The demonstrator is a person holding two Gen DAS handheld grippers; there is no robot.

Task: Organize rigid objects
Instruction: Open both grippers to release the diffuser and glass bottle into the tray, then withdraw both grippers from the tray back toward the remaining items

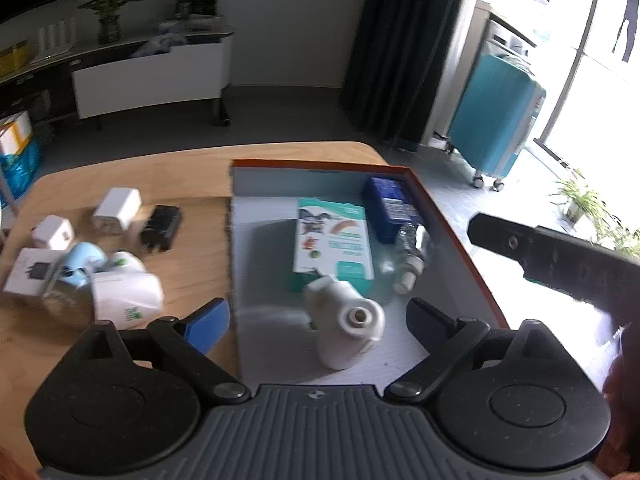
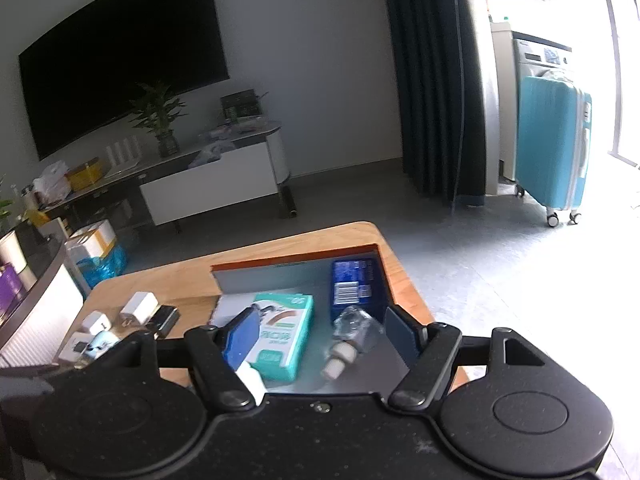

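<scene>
The white bottle (image 1: 346, 326) inside the tray (image 1: 452, 216) looks light and stiff; grasp its body. Both grippers' jaws stand apart, empty.

Left claw (image 1: 318, 322) spread wide, right claw (image 2: 318, 334) spread wide, both empty

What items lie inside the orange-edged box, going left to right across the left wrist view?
White bottle → teal and white carton → clear bottle. The blue carton overlaps these in the order, so it is left out.
</scene>
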